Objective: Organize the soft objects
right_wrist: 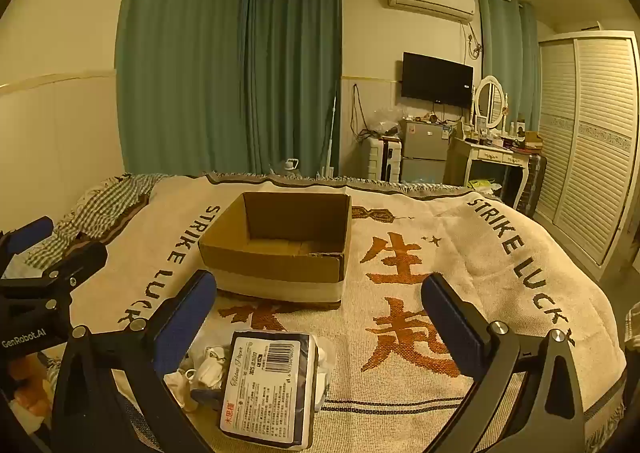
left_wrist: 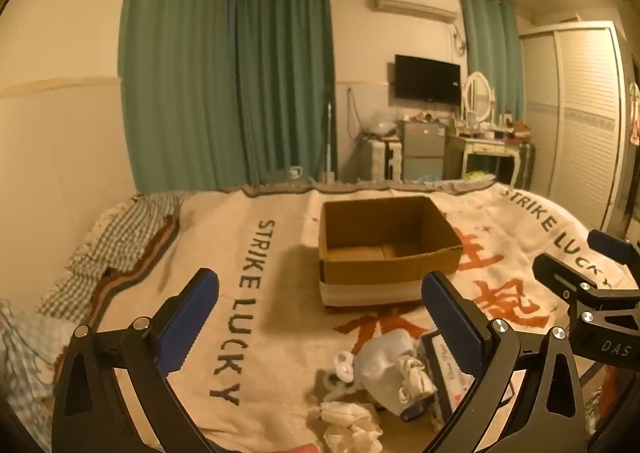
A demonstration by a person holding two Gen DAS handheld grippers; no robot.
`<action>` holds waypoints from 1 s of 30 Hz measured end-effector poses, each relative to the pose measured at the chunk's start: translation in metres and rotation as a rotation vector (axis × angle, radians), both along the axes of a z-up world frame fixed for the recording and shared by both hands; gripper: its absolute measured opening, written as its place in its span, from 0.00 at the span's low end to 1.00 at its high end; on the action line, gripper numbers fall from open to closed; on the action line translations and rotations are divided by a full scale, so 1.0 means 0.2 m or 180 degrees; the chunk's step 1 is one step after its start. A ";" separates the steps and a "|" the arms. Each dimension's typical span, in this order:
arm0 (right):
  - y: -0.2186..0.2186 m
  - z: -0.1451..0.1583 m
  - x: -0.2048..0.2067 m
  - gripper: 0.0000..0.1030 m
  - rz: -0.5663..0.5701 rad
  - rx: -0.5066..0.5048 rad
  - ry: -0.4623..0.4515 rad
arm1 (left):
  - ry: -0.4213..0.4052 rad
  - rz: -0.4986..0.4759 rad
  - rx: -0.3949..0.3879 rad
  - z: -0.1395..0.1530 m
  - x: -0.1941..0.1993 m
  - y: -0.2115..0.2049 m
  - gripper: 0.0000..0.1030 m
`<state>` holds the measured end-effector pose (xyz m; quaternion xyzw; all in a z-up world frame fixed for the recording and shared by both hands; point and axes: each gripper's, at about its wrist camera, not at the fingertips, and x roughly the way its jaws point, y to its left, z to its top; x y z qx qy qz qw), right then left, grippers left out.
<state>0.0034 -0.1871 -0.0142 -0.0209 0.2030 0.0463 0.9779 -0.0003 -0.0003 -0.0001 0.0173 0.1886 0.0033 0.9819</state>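
A pack of tissue paper point(right_wrist: 268, 387) is lying flat on the blanket point(right_wrist: 460, 253) at the near edge of the bed, its white label with a barcode facing up and a dark wrapper showing around the edges. Just beside it on its left, crumpled white cloths point(left_wrist: 352, 423) and a pale plastic bag point(left_wrist: 386, 363) are sitting in a loose heap, touching one another; what the small white pieces are is too blurred to tell.

A cardboard box point(right_wrist: 280, 245) is standing open-topped farther back on the blanket, well apart from the heap, with nothing showing inside it. The blanket is carrying "STRIKE LUCKY" lettering and large orange characters. A checked cloth point(left_wrist: 120, 237) is bunching at the bed's left edge.

The left gripper point(left_wrist: 320, 305) is hovering above the heap with its 2 blue-padded fingers spread wide, gripping nothing. The right gripper point(right_wrist: 320, 309) is likewise hanging wide apart over the tissue pack, carrying nothing. Each is showing at the edge of the other's view.
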 end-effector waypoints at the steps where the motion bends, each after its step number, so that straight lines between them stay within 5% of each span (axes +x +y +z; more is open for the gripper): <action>1: 0.00 0.00 0.00 1.00 -0.0003 -0.0003 -0.0002 | 0.0004 -0.0008 -0.0002 0.00 0.00 0.00 1.00; 30: 0.01 0.02 -0.01 1.00 -0.0014 -0.0025 -0.0023 | -0.0023 -0.0023 0.0008 0.01 0.00 0.00 1.00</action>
